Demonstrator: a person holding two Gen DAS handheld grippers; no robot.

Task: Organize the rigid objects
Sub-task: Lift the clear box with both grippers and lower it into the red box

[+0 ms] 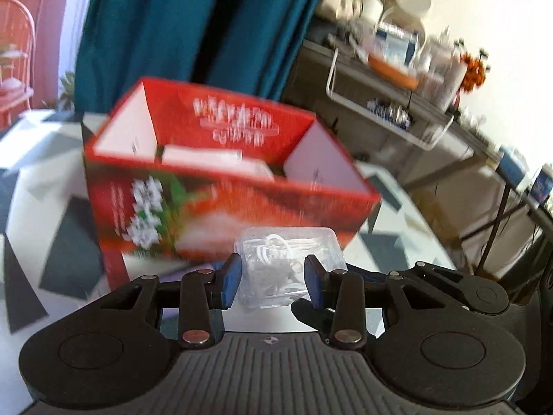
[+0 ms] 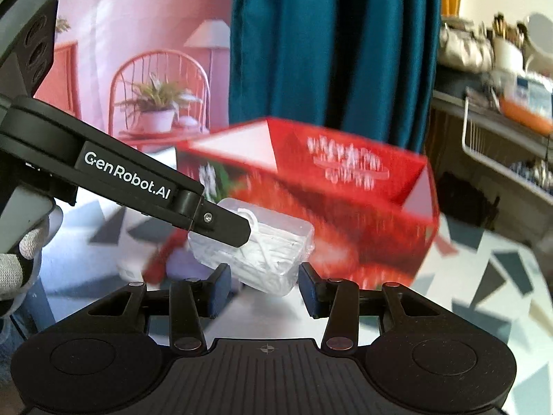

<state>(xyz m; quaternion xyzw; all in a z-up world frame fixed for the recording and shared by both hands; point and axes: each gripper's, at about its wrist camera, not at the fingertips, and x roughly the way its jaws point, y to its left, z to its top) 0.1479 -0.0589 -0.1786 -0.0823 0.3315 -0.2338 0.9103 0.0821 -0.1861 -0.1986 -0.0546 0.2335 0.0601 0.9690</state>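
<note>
Two grippers meet on one clear plastic case (image 1: 288,266) of small white pieces, which hangs in the air just in front of an open red cardboard box (image 1: 221,186). In the left wrist view the left gripper (image 1: 273,285) has its blue-padded fingers (image 1: 231,282) closed against the sides of the case. In the right wrist view the same case (image 2: 273,252) sits between the fingers of the right gripper (image 2: 264,288), which look to be closed on its near end, though blur makes the contact hard to confirm; the left gripper's black arm reaches in from the left and clamps the case's far side. A gloved hand (image 2: 20,256) shows at the left edge of that view. The red box stands on a counter (image 1: 31,242) covered in a white surface with dark grey angular shapes, and something flat and white lies inside the box. Behind the box hangs a teal curtain (image 1: 193,24). To the left is a pink wall with a lamp (image 2: 209,34), a pink wire chair (image 2: 159,83) and a potted plant (image 2: 157,103). To the right stands a dark side table (image 1: 397,128) crowded with blurred clutter, with a white wire rack (image 1: 390,110) on it.
</note>
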